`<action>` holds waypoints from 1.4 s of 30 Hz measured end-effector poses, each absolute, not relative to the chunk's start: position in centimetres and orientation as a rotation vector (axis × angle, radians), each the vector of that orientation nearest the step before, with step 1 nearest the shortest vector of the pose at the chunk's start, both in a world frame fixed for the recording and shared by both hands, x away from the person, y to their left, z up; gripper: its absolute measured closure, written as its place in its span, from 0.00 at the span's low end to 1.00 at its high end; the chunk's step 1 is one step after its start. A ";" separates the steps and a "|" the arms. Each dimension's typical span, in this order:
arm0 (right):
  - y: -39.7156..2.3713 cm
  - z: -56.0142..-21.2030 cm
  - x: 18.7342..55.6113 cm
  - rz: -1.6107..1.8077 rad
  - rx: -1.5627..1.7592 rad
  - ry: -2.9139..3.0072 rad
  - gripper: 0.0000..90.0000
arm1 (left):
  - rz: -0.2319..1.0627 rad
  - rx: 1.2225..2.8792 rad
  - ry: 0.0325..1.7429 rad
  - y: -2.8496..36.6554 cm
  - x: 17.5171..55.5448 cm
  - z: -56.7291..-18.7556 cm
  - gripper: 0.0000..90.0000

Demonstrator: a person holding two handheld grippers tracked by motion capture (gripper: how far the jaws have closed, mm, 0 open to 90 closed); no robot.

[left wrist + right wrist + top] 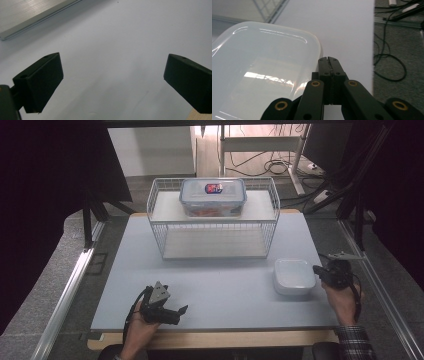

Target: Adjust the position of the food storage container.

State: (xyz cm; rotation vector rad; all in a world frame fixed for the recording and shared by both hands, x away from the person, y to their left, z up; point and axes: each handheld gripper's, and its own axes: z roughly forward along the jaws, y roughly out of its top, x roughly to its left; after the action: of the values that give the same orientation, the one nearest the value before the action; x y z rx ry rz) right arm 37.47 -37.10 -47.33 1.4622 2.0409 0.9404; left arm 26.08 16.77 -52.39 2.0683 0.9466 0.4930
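Right gripper [329, 60], fingers [324, 65] pressed together, just beside the white container's [262, 70] rounded corner.

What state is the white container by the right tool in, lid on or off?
Lid on. The white container sits closed on the table; the right tool, jaws shut, sits at its rim with nothing between them.

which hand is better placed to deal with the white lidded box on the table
Right. The right tool sits shut at the edge of the white box. The left tool stands open over bare table, well off to the box's left.
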 end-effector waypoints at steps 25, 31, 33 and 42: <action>-31.1 -48.0 35.2 0.998 1.316 2.274 1.00 | 0.509 2.076 0.944 16.8 26.0 -52.3 0.02; -29.2 -48.1 35.1 1.024 1.276 2.320 1.00 | 0.505 2.073 0.951 16.9 26.1 -52.3 0.02; -28.5 -48.1 35.1 1.031 1.264 2.337 1.00 | 0.505 2.074 0.949 16.8 26.1 -52.3 0.02; -25.8 -48.3 35.3 1.058 1.185 2.390 1.00 | 0.502 2.077 0.946 16.7 26.1 -52.4 0.03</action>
State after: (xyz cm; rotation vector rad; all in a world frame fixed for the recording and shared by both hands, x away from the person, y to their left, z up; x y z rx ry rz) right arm 35.29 -25.81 -48.29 1.1851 2.3897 1.0582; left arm 26.14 16.67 -52.40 2.0774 0.9465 0.5018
